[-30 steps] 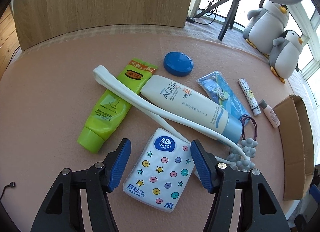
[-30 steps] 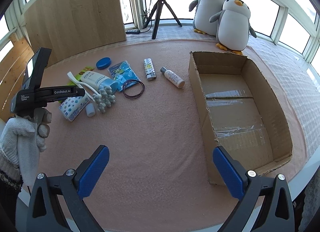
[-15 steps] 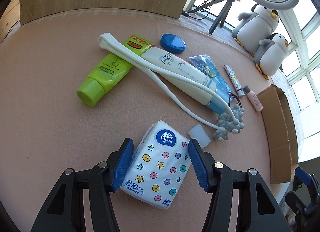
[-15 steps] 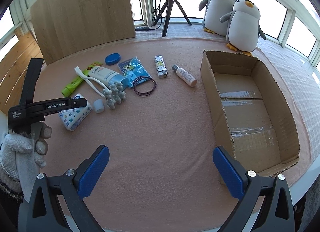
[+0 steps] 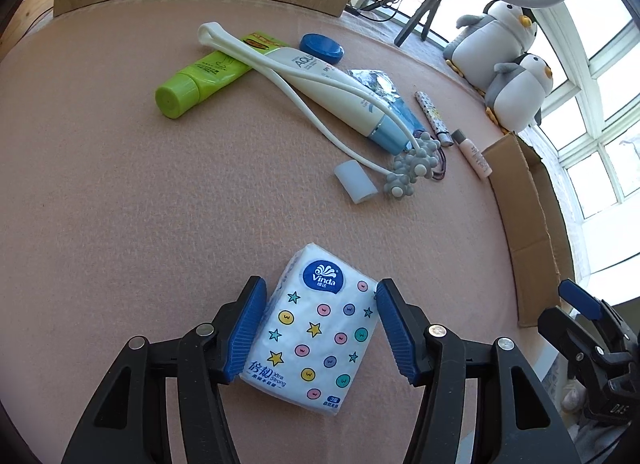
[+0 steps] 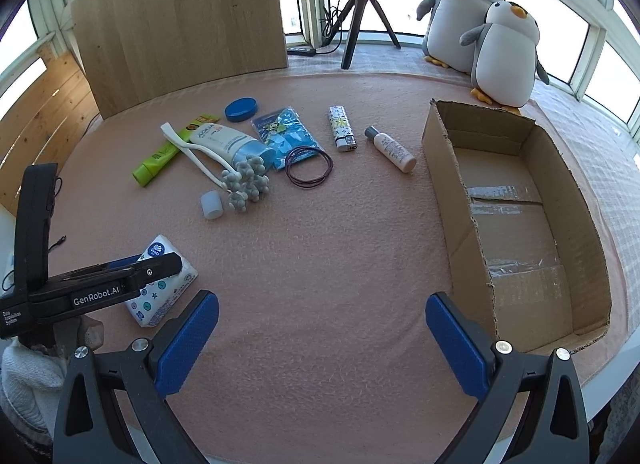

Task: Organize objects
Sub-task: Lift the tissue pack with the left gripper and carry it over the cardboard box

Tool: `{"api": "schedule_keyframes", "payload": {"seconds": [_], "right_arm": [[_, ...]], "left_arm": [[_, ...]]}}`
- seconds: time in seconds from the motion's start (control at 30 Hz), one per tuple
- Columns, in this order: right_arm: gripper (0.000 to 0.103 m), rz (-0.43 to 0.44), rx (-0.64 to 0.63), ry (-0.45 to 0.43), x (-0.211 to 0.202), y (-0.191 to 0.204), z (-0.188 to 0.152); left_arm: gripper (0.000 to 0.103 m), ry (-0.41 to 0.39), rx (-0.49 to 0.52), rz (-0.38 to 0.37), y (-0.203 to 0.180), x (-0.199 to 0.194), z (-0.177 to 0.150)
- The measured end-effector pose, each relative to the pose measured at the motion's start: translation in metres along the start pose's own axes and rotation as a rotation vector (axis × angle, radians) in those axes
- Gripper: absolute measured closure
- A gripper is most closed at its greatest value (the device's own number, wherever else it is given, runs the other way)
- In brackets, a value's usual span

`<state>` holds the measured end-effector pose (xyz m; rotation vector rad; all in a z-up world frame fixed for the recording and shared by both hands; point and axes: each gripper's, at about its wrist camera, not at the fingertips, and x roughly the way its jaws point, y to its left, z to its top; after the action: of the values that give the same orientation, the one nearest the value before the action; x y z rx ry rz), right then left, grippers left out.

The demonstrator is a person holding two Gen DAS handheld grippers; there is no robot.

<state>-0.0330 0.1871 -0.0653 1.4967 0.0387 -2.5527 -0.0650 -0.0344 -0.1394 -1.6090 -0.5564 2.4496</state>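
My left gripper is pinching the tissue pack, both blue pads against its sides, pack lifted off the pink mat & apart from the rest of the pile. My right gripper hangs spread wide w/ nothing between the jaws, low over bare mat near the front edge. Progress: barely started, as I read it. The cardboard box off to the right is empty, only tape strips on its floor. Still out on the mat beyond the pack: small white cap, grey-knobbed massager lying across the sunscreen tube, green tube, hair ties, blue packet, lighter, small bottle, blue lid farthest back. So approx. everything left to do; tissue pack likely goes in first, box well apart from it.
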Motion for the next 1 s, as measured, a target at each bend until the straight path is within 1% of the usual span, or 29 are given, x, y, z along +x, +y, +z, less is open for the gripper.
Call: {"api": "schedule_keyframes", "payload": {"seconds": [0.1,0.17,0.3,0.33,0.37,0.47,0.5,0.53,0.63,0.73,0.8,0.83,0.87,0.93,1.0], "right_arm": [[0.001,0.019,0.005,0.004,0.002,0.002,0.001],[0.001,0.040,0.014,0.013,0.005,0.004,0.001],[0.001,0.099,0.041,0.048,0.016,0.008,0.000],[0.001,0.112,0.046,0.058,0.018,0.010,0.000],[0.001,0.124,0.051,0.066,0.021,0.011,-0.001],[0.001,0.150,0.055,0.082,0.027,0.016,-0.001],[0.001,0.157,0.055,0.086,0.030,0.018,-0.001],[0.003,0.163,0.054,0.090,0.032,0.019,-0.001],[0.014,0.192,0.046,0.107,0.038,0.025,0.002],[0.019,0.230,0.029,0.133,0.048,0.034,0.007],[0.024,0.270,0.029,0.158,0.056,0.040,0.009],[0.030,0.293,0.028,0.173,0.060,0.044,0.010],[0.033,0.308,0.026,0.190,0.065,0.048,0.011],[0.042,0.339,0.021,0.224,0.075,0.055,0.013],[0.046,0.362,0.020,0.257,0.084,0.060,0.013]], "left_arm": [[0.042,-0.031,0.022,0.000,0.004,-0.017,-0.003],[0.042,-0.032,0.029,-0.015,0.009,-0.025,-0.007],[0.043,0.012,0.022,-0.055,0.016,-0.022,-0.016],[0.046,0.023,0.023,-0.064,0.016,-0.019,-0.019],[0.049,0.035,0.023,-0.075,0.015,-0.017,-0.021],[0.050,0.063,0.036,-0.125,0.007,-0.011,-0.028],[0.050,0.064,0.054,-0.119,0.002,-0.010,-0.030],[0.050,0.060,0.072,-0.105,-0.002,-0.010,-0.031],[0.050,0.054,0.096,-0.089,-0.007,-0.010,-0.031],[0.050,0.050,0.119,-0.074,-0.009,-0.010,-0.031],[0.051,0.053,0.119,-0.080,-0.008,-0.009,-0.031],[0.052,0.053,0.119,-0.080,-0.008,-0.009,-0.031],[0.053,0.052,0.118,-0.081,-0.008,-0.009,-0.031],[0.055,0.053,0.119,-0.085,-0.008,-0.009,-0.031],[0.056,0.053,0.118,-0.085,-0.008,-0.009,-0.031]]}}
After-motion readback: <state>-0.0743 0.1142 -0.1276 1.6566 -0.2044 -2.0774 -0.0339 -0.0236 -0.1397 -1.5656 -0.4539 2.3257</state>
